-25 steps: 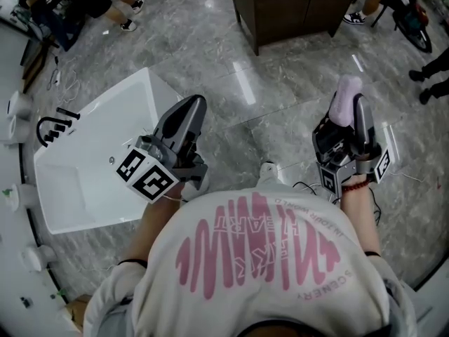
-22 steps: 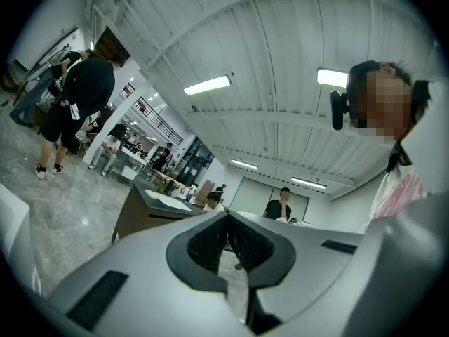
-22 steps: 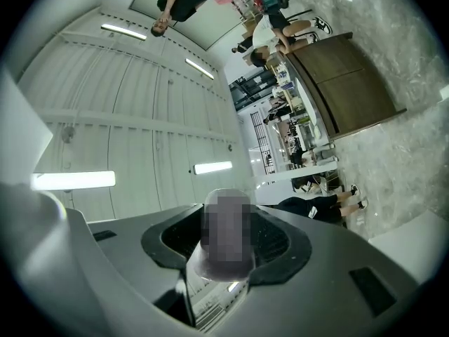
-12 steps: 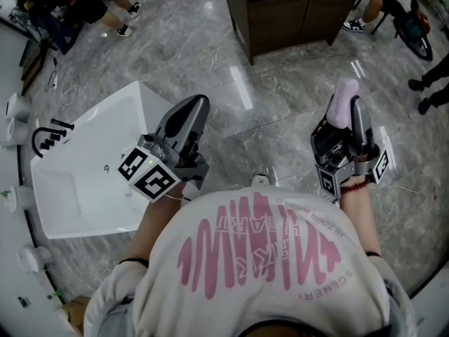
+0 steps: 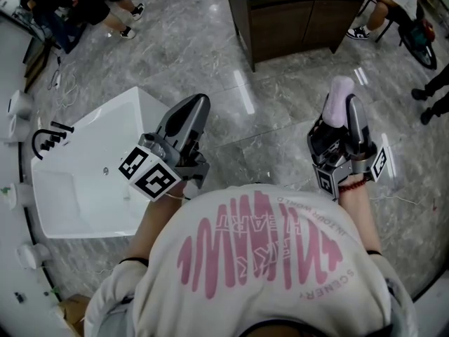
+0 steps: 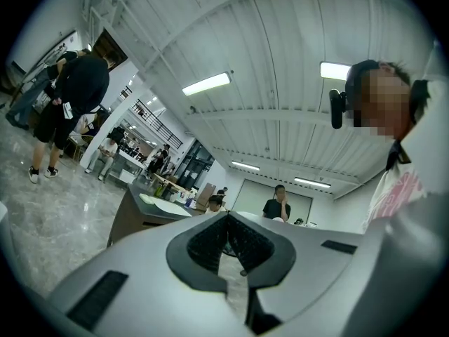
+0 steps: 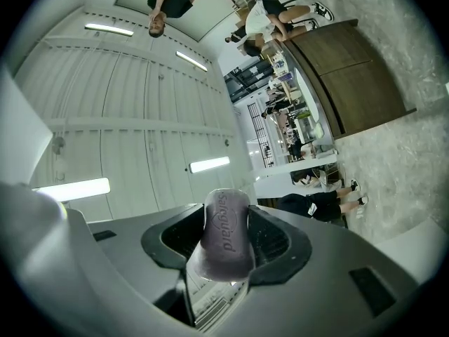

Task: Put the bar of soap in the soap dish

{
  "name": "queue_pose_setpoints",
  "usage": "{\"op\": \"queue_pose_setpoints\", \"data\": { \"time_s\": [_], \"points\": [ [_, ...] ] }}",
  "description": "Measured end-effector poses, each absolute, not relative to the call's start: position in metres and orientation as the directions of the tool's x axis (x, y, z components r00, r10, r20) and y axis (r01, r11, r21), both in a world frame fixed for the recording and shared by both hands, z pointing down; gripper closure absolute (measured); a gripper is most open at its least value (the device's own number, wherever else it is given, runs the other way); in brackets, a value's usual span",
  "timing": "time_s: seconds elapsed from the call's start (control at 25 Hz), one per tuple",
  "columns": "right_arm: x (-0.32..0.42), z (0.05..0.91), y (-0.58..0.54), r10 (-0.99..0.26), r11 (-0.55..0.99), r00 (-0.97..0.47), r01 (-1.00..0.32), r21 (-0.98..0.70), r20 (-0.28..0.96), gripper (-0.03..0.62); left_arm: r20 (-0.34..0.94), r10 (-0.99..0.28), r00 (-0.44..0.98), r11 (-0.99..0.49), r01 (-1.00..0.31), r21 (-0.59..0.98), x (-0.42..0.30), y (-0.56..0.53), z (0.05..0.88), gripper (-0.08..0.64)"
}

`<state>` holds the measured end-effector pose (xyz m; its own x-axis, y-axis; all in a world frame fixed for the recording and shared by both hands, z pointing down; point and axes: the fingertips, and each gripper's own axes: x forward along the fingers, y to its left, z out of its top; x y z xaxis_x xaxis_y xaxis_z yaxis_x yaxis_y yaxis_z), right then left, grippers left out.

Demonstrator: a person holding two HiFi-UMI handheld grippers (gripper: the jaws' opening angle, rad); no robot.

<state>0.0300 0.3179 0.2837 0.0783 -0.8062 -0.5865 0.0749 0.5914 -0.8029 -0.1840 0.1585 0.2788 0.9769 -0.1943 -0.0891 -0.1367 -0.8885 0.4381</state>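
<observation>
Lilac soap bar (image 7: 226,234) clamped in right tongs (image 5: 342,111), over open marble floor (image 5: 280,121).

Grey marble floor (image 5: 210,44): white bathtub (image 5: 91,167) at left, dark wood cabinet (image 5: 295,20) at top, well apart.

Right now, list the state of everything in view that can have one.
left claw: shut, nothing between its jaws.
right claw: shut on the bar of soap.
bar of soap: clamped, one end sticking out past the tips.
bathtub: no water visible in it.
cabinet doors: closed.
</observation>
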Motion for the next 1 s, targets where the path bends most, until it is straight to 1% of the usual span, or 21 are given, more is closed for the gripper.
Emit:
{"op": "queue_pose_setpoints", "data": {
  "time_s": [0.24, 0.56, 1.0],
  "points": [
    [0.031, 0.28, 0.312, -0.807, 0.59, 0.063, 0.09, -0.802, -0.587, 0.39, -0.097, -0.204, 0.974, -0.887, -0.142, 0.439, -0.18, 0.157, 0.273, 0.551],
    [0.036, 0.288, 0.308, -0.809, 0.587, 0.066, 0.105, -0.802, -0.584, 0.39, -0.074, -0.214, 0.974, -0.882, -0.16, 0.443, -0.179, 0.158, 0.281, 0.551],
    [0.042, 0.286, 0.281, -0.808, 0.588, 0.081, 0.081, -0.805, -0.583, 0.39, -0.09, -0.189, 0.978, -0.894, -0.134, 0.428, -0.171, 0.124, 0.276, 0.551]
  ]
}}
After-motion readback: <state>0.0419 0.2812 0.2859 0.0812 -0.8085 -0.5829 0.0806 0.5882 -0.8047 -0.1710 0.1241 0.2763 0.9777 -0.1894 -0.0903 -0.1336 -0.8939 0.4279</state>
